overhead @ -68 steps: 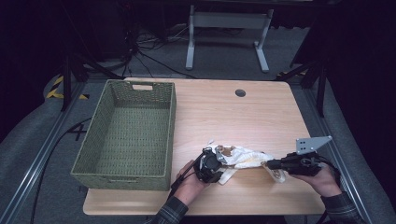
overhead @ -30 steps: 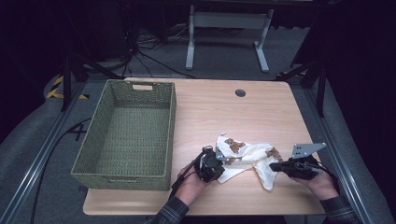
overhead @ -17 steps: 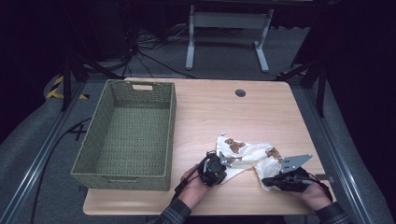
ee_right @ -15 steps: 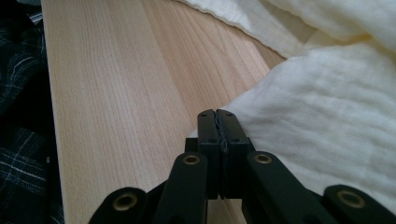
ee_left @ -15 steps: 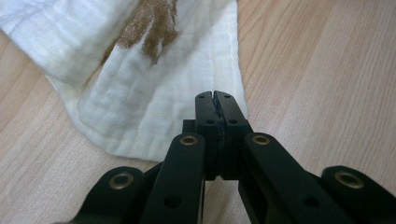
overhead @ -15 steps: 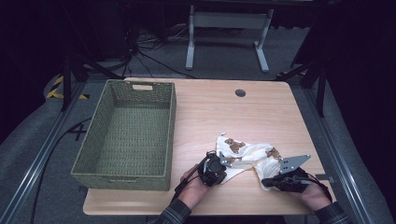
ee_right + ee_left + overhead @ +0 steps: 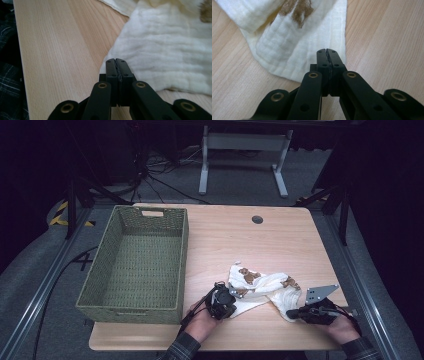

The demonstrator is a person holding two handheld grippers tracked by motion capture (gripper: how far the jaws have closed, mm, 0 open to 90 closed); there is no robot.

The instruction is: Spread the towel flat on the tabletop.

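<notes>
Cream, crinkled cloth (image 7: 265,290) with brown blotches lies bunched near the table's (image 7: 280,240) front right edge, between the two grippers. The left gripper (image 7: 327,53) has its jaws pressed together over the cloth's lower corner; whether any fabric is pinched I cannot tell. The right gripper (image 7: 116,62) is likewise closed at the cloth's edge. A green woven basket (image 7: 100,280), rectangular, sits well to the left on pale wood-grain.

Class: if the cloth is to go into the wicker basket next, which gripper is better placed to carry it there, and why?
Probably the left gripper: it sits at the cloth's basket-side edge, close beside the wicker basket, while the right gripper is at the far edge.
</notes>
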